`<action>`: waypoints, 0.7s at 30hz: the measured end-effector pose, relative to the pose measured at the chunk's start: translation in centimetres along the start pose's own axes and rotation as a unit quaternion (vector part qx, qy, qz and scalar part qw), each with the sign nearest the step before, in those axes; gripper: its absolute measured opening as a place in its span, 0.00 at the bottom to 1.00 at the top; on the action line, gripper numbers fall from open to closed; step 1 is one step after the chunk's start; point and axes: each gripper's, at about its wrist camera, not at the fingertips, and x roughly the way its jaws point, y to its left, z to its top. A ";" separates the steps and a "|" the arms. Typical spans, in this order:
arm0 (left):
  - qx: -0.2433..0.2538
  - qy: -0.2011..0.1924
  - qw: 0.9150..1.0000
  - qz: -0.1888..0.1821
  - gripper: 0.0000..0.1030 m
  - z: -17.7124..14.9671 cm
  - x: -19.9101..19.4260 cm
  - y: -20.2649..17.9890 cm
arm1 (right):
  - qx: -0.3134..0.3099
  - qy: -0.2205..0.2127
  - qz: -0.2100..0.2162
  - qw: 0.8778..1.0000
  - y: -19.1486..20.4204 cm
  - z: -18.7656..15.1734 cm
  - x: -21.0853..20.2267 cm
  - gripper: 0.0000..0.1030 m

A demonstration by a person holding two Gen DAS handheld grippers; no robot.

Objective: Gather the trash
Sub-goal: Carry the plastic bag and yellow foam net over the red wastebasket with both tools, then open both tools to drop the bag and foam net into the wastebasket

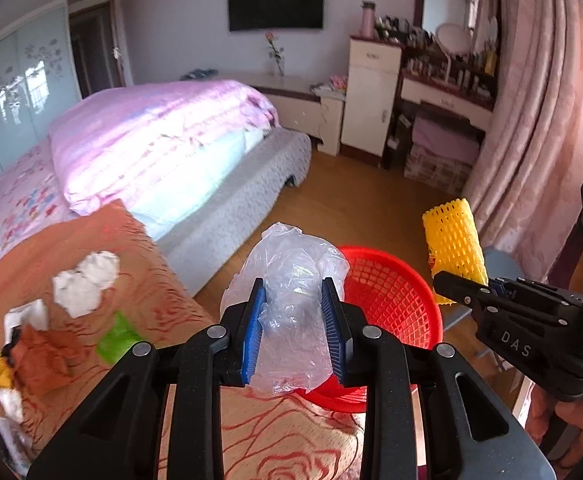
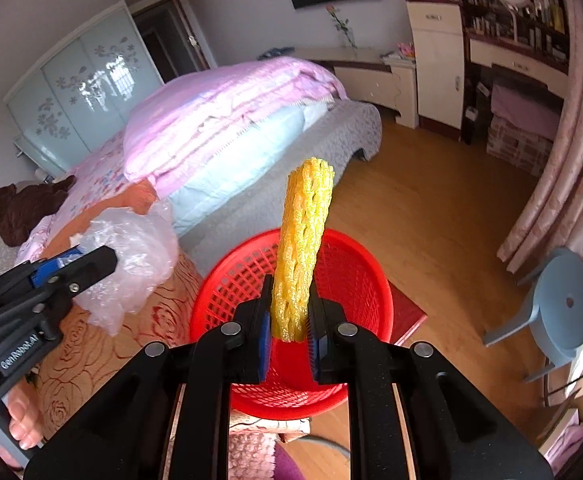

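Note:
My left gripper (image 1: 296,292) is shut on a crumpled clear plastic bag (image 1: 291,280), held just left of a red mesh basket (image 1: 391,300) at the bed's edge. My right gripper (image 2: 289,300) is shut on a yellow foam fruit net (image 2: 303,240), held upright over the red basket (image 2: 351,280). The net also shows in the left wrist view (image 1: 453,248), and the bag in the right wrist view (image 2: 131,256). More trash lies on the orange blanket (image 1: 139,248): white crumpled tissue (image 1: 85,280), a green scrap (image 1: 117,338), a brown wrapper (image 1: 43,356).
A bed with a pink quilt (image 1: 151,136) fills the left. Wooden floor (image 2: 431,208) lies beyond the basket. A blue plastic stool (image 2: 563,304) stands at right by pink curtains (image 2: 571,140). A dresser (image 1: 443,92) is at the back.

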 end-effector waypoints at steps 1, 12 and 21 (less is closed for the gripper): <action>0.005 0.006 1.000 -0.005 0.26 0.0 0.7 -0.4 | 0.003 0.006 0.001 1.000 -0.1 -0.2 0.3 0.14; 0.018 0.043 0.999 -0.027 0.40 -1.1 4.2 -1.3 | 0.013 0.051 -0.007 0.999 -0.7 -1.1 3.0 0.17; 0.007 0.032 0.999 -0.025 0.61 -1.4 3.1 -0.8 | 0.024 0.050 -0.020 0.998 -1.4 -1.1 2.9 0.45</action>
